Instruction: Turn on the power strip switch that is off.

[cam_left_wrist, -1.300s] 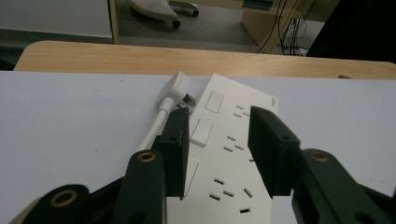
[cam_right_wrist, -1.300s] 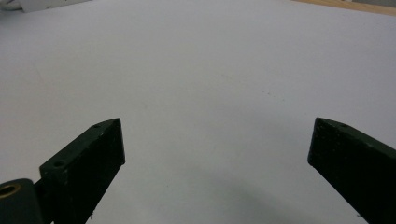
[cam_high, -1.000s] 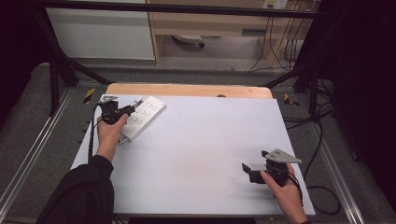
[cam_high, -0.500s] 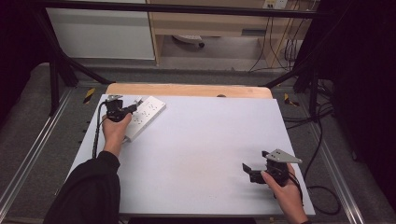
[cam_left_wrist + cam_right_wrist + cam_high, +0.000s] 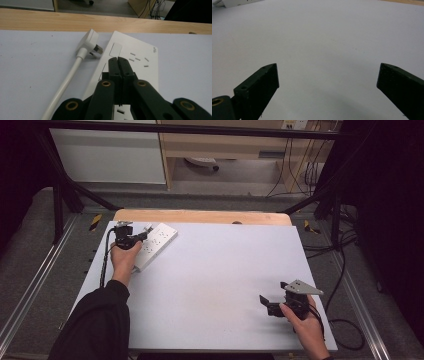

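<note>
A white power strip [image 5: 159, 240] lies at the far left of the white table, at an angle. In the left gripper view its sockets [image 5: 136, 58] show just past my jaw tips. A white plug [image 5: 88, 41] on a thick white cable [image 5: 66, 80] lies beside the strip's end, prongs toward it, not inserted. My left gripper [image 5: 142, 236] [image 5: 117, 59] hovers over the strip, jaws pressed together with nothing between them. My right gripper [image 5: 265, 303] [image 5: 328, 75] rests near the front right of the table, jaws wide apart over bare surface.
A wooden board [image 5: 200, 216] edges the table's far side. Metal rails [image 5: 45, 280] run along both sides. Cables [image 5: 345, 320] hang off the right edge. The white table surface [image 5: 220, 270] stretches between the two hands.
My left hand has crept slightly toward the far edge, over the power strip. The right hand has stayed where it was.
</note>
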`<state>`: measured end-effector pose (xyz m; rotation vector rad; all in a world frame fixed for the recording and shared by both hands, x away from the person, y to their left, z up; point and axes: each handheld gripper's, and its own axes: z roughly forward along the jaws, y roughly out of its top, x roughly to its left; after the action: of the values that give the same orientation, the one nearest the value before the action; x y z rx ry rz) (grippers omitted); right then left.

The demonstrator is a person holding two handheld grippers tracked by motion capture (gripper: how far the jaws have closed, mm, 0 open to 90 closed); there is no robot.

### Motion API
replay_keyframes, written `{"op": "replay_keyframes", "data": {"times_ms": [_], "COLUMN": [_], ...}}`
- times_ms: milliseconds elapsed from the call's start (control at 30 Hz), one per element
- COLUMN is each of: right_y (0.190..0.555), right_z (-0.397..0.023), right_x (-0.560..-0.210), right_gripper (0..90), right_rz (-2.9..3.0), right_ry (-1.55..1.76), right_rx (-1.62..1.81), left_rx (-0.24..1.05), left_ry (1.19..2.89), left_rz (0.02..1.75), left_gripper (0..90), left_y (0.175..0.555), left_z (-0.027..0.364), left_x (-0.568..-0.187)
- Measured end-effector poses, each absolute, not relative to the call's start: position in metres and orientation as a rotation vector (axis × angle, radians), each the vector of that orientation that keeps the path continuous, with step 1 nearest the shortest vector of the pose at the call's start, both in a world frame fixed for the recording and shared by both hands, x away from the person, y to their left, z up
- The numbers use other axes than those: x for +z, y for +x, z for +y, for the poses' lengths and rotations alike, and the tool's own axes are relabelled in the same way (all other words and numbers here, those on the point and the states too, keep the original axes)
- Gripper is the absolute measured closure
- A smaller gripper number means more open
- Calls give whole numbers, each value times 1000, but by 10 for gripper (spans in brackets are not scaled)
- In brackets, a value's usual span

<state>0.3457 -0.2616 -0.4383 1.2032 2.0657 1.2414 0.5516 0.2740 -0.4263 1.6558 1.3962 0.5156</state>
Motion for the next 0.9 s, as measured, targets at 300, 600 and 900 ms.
{"op": "replay_keyframes", "data": {"times_ms": [300,600,900], "right_y": [346,346,345], "right_z": [-261,-260,-260], "right_x": [-439,-439,-439], "right_gripper": [44,43,42], "right_rz": [2076,2085,2088], "right_ry": [1192,1186,1190], "right_rx": [1234,1231,1231], "left_rx": [511,519,533], "left_ry": [1683,1676,1689], "left_rz": [1398,1413,1412], "left_gripper": [899,899,900], "left_y": [554,555,556], "left_z": [273,275,274], "left_x": [-431,-433,-434]}}
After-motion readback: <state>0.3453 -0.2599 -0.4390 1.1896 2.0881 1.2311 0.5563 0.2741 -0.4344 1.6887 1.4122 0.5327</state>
